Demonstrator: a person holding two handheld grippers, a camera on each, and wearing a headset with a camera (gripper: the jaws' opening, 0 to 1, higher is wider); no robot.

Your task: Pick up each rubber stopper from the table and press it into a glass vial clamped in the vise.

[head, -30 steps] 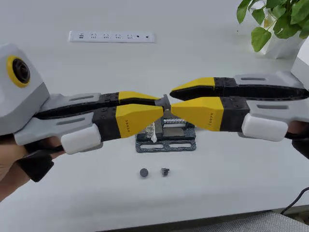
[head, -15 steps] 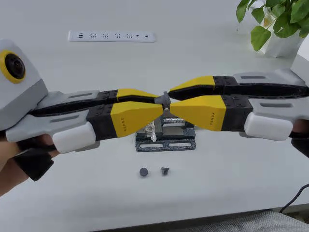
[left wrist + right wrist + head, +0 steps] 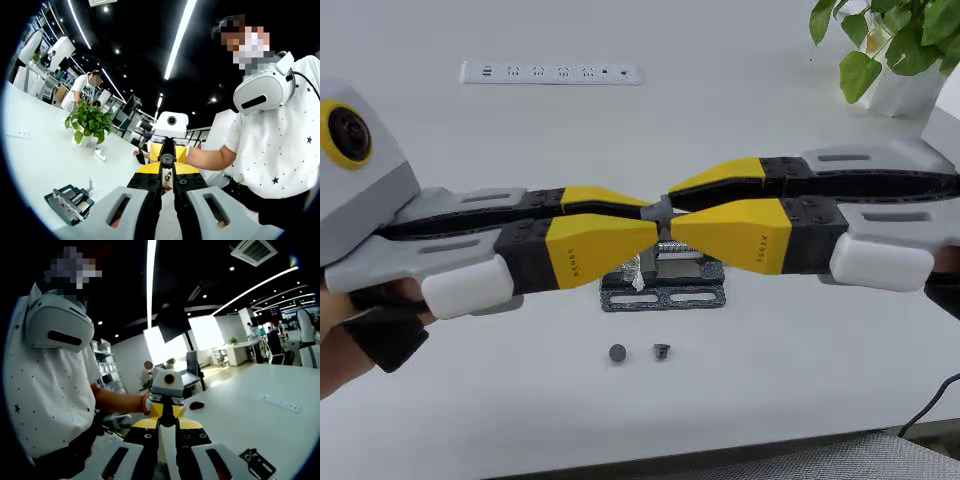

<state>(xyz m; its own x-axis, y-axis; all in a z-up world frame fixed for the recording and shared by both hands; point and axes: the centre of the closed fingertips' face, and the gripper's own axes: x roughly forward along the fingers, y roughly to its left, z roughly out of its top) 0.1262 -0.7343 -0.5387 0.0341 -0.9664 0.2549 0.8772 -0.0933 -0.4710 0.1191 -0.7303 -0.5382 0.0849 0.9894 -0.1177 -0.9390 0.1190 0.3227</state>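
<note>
In the head view my left gripper (image 3: 652, 213) and right gripper (image 3: 670, 208) point at each other, tip to tip, in the air above the vise (image 3: 665, 288). A dark grey rubber stopper (image 3: 660, 208) sits where the tips meet, and both pairs of jaws are closed on it. It shows as a dark round cap (image 3: 166, 160) at the jaw tips in the left gripper view. The black vise holds clear glass vials (image 3: 638, 270). Two more stoppers lie on the table in front of it, one (image 3: 618, 352) to the left and one (image 3: 661, 351) to the right.
A white power strip (image 3: 552, 73) lies at the back of the white table. A potted plant (image 3: 890, 45) stands at the back right. A black cable (image 3: 932, 408) runs off the front right edge. Other people are in the room behind.
The left gripper has drifted slightly left and down. The tips of both grippers stay together on the stopper, and the table objects are unmoved.
</note>
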